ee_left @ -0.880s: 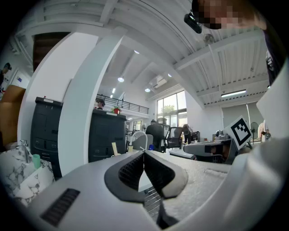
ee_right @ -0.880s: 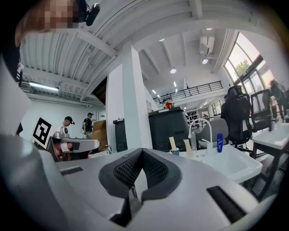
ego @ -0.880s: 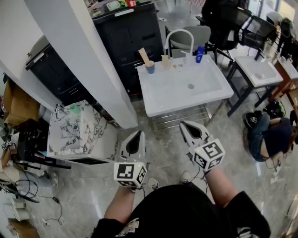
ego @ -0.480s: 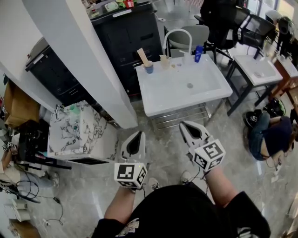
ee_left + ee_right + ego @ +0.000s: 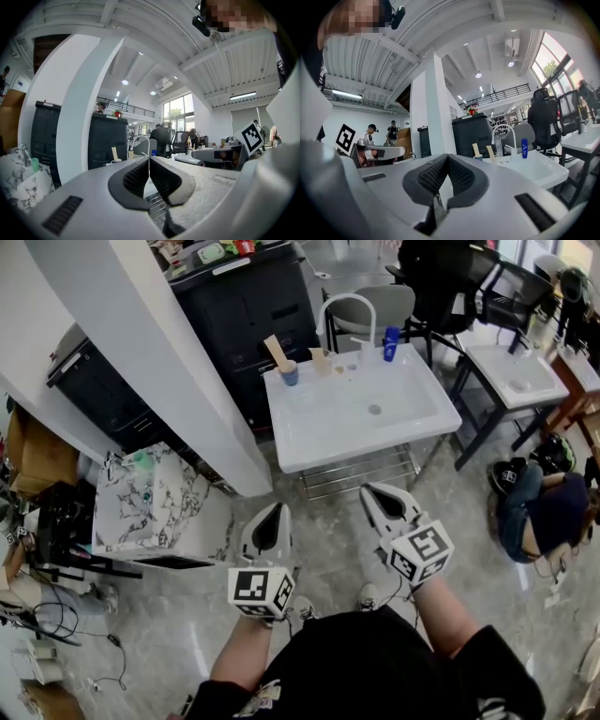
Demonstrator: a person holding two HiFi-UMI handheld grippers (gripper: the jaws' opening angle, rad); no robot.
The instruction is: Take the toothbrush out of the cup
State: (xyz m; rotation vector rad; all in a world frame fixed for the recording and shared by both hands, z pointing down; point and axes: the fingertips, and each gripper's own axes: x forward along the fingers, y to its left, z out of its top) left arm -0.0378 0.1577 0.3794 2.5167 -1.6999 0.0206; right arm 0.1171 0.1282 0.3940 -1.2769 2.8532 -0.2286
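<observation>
A small blue cup (image 5: 289, 375) stands at the back left corner of the white sink (image 5: 412, 432), with a flat tan toothbrush (image 5: 275, 350) leaning out of it. The right gripper view shows the same cup (image 5: 477, 158) and toothbrush (image 5: 475, 149) far ahead. A second tan cup (image 5: 323, 363) stands beside it. My left gripper (image 5: 276, 507) and right gripper (image 5: 373, 489) hang side by side over the floor, well short of the sink. Both are shut and hold nothing, as the left gripper (image 5: 149, 158) and right gripper (image 5: 447, 157) views show.
A white arched faucet (image 5: 347, 307) and a blue bottle (image 5: 390, 341) stand at the sink's back edge. A white pillar (image 5: 159, 362) and black cabinets (image 5: 258, 306) rise on the left, with a marbled box (image 5: 155, 507) below. A second sink (image 5: 520, 376), chairs and a crouching person (image 5: 544, 517) fill the right.
The sink with its cups has slid a little up and left in the head view. Both grippers keep their place in the frame and stay shut.
</observation>
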